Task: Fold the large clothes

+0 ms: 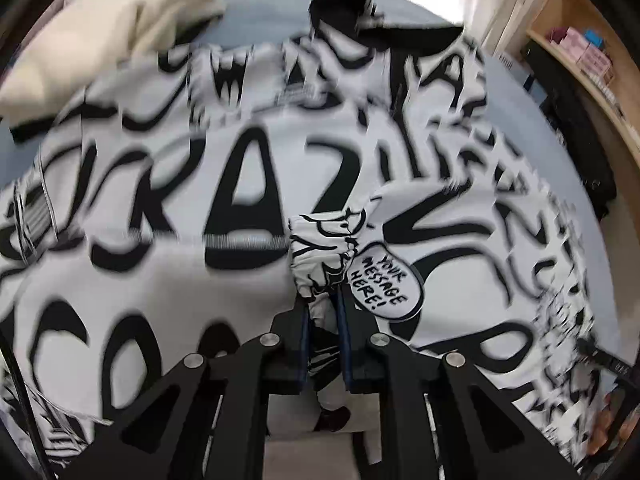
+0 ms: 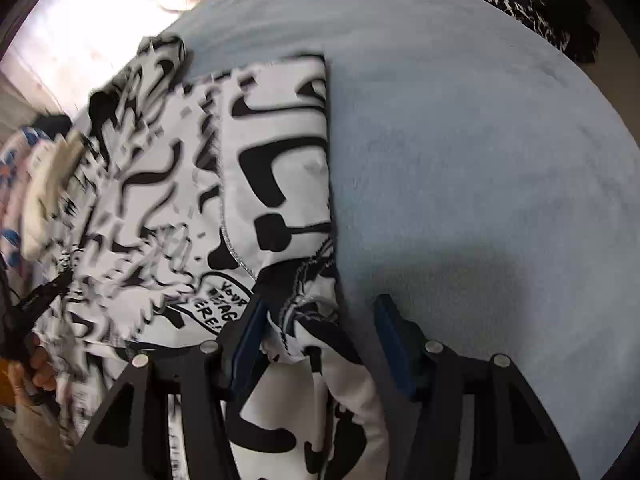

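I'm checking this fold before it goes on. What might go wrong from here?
The left gripper pinches only a small bunch of the printed garment's cuff, so it may slip out. The right gripper stands open around loose cloth at the garment edge, so the fold may sag there.

On the black-and-white printed garment spread ahead of my left tongs, I read large black graffiti letters across the centre of the left wrist view: "R", "A", "Z" are legible; the rest of that word is smeared by blur. Lower left of the same view shows "C" and "O" in the same lettering. Right of centre, just above my left fingers, a speech-bubble patch reads "YOUR MESSAGE HERE!". In the right wrist view, lower centre-left, the same speech bubble shows "YOUR", then partial "MESSAG" and "ERE!". I can read no other text.
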Demonstrator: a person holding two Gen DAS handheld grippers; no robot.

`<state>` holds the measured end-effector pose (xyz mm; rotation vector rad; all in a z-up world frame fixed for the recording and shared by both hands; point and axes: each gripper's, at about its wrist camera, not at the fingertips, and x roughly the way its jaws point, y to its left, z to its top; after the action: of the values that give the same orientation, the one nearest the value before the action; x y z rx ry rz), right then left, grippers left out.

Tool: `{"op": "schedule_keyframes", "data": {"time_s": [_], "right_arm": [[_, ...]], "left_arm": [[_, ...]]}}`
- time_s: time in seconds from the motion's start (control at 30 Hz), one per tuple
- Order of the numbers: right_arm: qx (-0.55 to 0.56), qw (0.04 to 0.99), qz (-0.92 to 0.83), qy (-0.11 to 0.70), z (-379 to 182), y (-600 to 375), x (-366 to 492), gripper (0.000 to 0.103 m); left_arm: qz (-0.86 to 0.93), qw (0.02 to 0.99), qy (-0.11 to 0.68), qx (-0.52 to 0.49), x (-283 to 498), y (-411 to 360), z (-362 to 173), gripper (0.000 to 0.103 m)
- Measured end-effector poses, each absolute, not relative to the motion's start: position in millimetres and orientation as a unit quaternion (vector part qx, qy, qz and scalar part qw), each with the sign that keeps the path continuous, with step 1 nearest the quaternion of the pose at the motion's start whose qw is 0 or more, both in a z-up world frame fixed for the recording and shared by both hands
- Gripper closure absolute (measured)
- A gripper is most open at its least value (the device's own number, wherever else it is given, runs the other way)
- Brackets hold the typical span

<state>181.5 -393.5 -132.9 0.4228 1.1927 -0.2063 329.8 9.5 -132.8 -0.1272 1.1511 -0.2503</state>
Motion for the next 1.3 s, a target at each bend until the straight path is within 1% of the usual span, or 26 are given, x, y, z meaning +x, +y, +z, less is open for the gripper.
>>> {"op": "schedule_keyframes", "data": {"time_s": [0.07,0.1,0.13,0.17,0.2,0.23,0.27,0.37,0.5,0.57,0.6,0.63,0.67,0.7,0.73,0.77,0.87,0.9,0.93,0.97,1.07,1.13,1.2,1.27,1.3], "right_arm": [[0.190,0.798,-0.090,0.565,-122.6,-391.1,185.0,0.044],[0.195,0.798,-0.081,0.565,-117.8,-391.8,187.1,0.044],[0.209,0.800,-0.063,0.558,-110.9,-393.1,189.5,0.044],[0.224,0.806,-0.047,0.546,-101.8,-396.6,193.1,0.043],[0.230,0.811,-0.040,0.537,-95.4,-399.3,197.7,0.040],[0.233,0.816,-0.038,0.528,-88.6,-402.2,204.2,0.038],[0.234,0.822,-0.042,0.518,-83.3,-406.7,213.9,0.035],[0.230,0.829,-0.059,0.507,-83.8,-421.6,249.0,0.034],[0.225,0.822,-0.082,0.516,-107.6,-444.8,297.3,0.034],[0.246,0.811,-0.080,0.524,-124.3,-455.6,318.2,0.034],[0.258,0.808,-0.078,0.523,-129.8,-458.9,322.1,0.034],[0.274,0.806,-0.076,0.518,-136.0,-463.1,327.8,0.034],[0.276,0.808,-0.072,0.516,-137.7,-462.3,329.5,0.035],[0.260,0.815,-0.075,0.513,-136.3,-461.0,332.4,0.061],[0.230,0.823,-0.082,0.514,-132.5,-455.0,335.1,0.080],[0.201,0.826,-0.093,0.518,-130.9,-450.4,338.4,0.090],[0.176,0.821,-0.106,0.533,-139.4,-445.4,341.2,0.089],[0.167,0.822,-0.112,0.533,-137.2,-443.0,341.0,0.087],[0.152,0.823,-0.123,0.534,-132.5,-439.0,340.5,0.087],[0.133,0.823,-0.136,0.536,-126.2,-433.6,338.2,0.083],[0.083,0.831,-0.149,0.530,-104.8,-411.2,323.9,0.082],[0.066,0.845,-0.138,0.512,-89.3,-391.5,311.0,0.082],[0.070,0.858,-0.105,0.498,-73.5,-366.6,293.9,0.082],[0.084,0.862,-0.060,0.497,-65.4,-334.3,278.5,0.081],[0.092,0.862,-0.037,0.498,-64.5,-319.5,271.9,0.080]], "left_arm": [[-0.122,0.833,0.536,-0.057,325.7,9.4,-131.6,0.091],[-0.123,0.831,0.540,-0.059,326.4,9.7,-130.4,0.083],[-0.129,0.824,0.547,-0.071,329.6,11.6,-128.4,0.073],[-0.134,0.820,0.551,-0.080,333.7,13.7,-127.1,0.067],[-0.135,0.819,0.551,-0.084,336.0,15.7,-125.6,0.054],[-0.128,0.824,0.545,-0.090,341.3,19.6,-122.3,0.045],[-0.119,0.828,0.540,-0.092,344.1,18.8,-122.7,0.043],[-0.108,0.827,0.543,-0.102,358.1,20.7,-124.9,0.042],[-0.103,0.825,0.546,-0.102,371.6,15.1,-128.5,0.042],[-0.107,0.827,0.545,-0.092,375.5,8.9,-127.9,0.042],[-0.109,0.827,0.545,-0.088,377.3,6.1,-128.1,0.047],[-0.112,0.827,0.544,-0.083,379.0,2.7,-128.2,0.066],[-0.115,0.827,0.544,-0.080,379.7,-0.4,-128.2,0.071],[-0.110,0.834,0.537,-0.067,379.5,-4.1,-126.3,0.072],[-0.107,0.840,0.529,-0.058,378.2,-7.2,-124.1,0.072],[-0.103,0.849,0.517,-0.047,376.1,-10.7,-122.0,0.072],[-0.090,0.853,0.512,-0.030,375.6,-15.6,-133.5,0.072],[-0.090,0.856,0.508,-0.034,374.9,-13.5,-136.0,0.072],[-0.090,0.860,0.501,-0.038,373.0,-12.0,-135.6,0.071],[-0.088,0.861,0.500,-0.036,371.9,-11.1,-134.8,0.070],[-0.067,0.859,0.508,-0.024,366.9,-7.8,-124.2,0.065],[-0.053,0.864,0.500,-0.013,358.5,-4.5,-109.9,0.058],[-0.037,0.873,0.486,-0.005,346.6,-3.0,-92.9,0.056],[-0.038,0.879,0.475,-0.015,332.3,-9.2,-76.3,0.052],[-0.052,0.880,0.472,-0.032,324.2,-13.2,-69.7,0.047]]}}
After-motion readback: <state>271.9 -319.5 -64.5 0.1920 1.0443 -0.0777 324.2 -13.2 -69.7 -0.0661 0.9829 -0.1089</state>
